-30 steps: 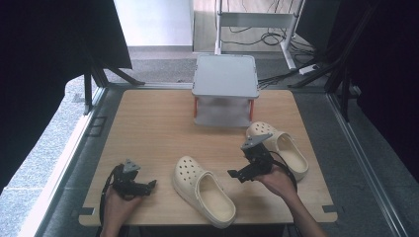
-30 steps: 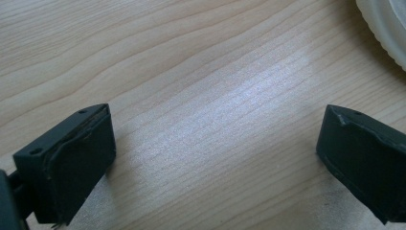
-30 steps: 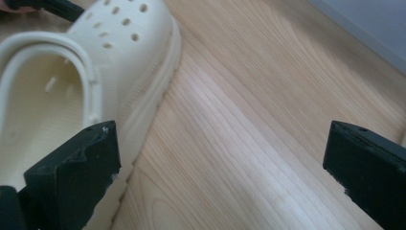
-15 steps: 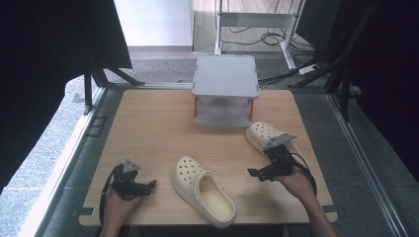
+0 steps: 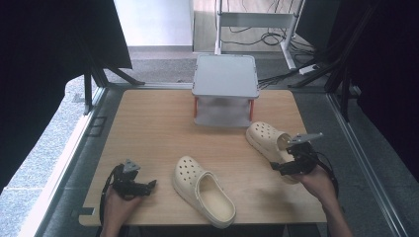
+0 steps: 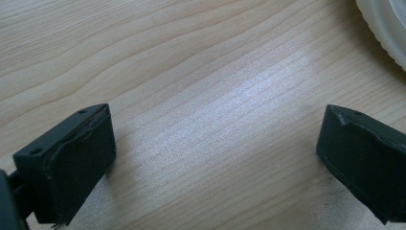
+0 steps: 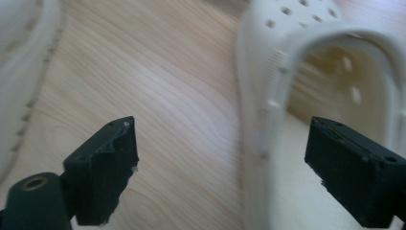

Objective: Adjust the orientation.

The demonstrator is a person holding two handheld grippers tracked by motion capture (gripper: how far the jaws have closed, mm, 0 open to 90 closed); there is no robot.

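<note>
Two cream clogs lie on the wooden table (image 5: 158, 123). One clog (image 5: 202, 190) sits at the front centre, and its rim (image 6: 383, 24) edges the left gripper view. The other clog (image 5: 264, 136) lies at the right, toe pointing away. My right gripper (image 5: 277, 168) is at this clog's heel end. Its jaws have just been closing but stand open across the clog's side wall (image 7: 268, 96), one over bare wood, one over the footbed, neither pressing. My left gripper (image 5: 149, 185) rests open at the front left over bare wood (image 6: 215, 139), left of the centre clog.
A grey two-tier stand (image 5: 225, 76) with orange legs occupies the back middle of the table. The centre clog's sole edge (image 7: 19, 57) shows at the left of the right gripper view. Cables and a metal frame lie on the floor beyond the table.
My right gripper has moved right, from between the two clogs to the heel of the right clog. The left hand and both clogs have kept still.
</note>
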